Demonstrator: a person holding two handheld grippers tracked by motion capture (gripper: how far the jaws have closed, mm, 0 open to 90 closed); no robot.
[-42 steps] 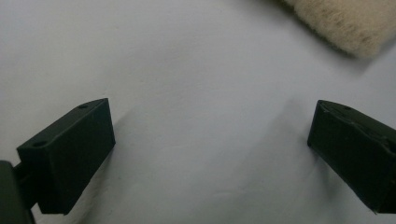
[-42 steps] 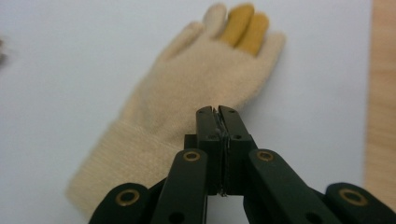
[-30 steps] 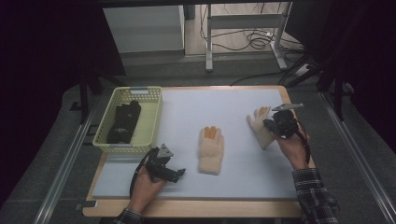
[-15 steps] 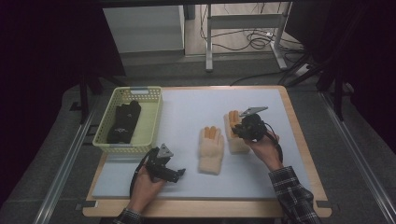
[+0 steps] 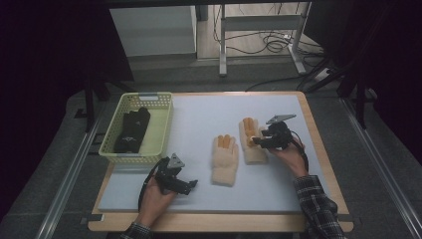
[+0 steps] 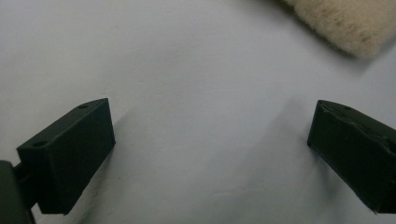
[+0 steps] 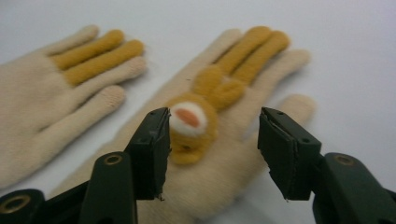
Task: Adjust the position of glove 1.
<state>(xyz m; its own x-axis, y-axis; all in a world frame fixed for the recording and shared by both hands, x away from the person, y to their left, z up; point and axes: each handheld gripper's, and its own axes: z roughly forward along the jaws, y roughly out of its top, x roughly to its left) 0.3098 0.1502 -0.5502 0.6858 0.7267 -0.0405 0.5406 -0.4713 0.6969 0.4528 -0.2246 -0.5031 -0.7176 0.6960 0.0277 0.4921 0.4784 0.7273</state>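
Cream glove point(image 7: 219, 154) (ochre fingers, bunny patch).

We see two cream gloves point(image 5: 225, 159) with mustard fingers lying flat, side by side; the right glove point(image 7: 219, 135) bears a bunny face.

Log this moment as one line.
right gripper: jaws just opened, above right glove | left gripper: open, idle on mat | left glove beside

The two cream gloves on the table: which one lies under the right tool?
The glove nearer the table's right edge, under the right tool, whose open jaws have just been opening. It carries an orange animal decoration; the other glove lies apart.
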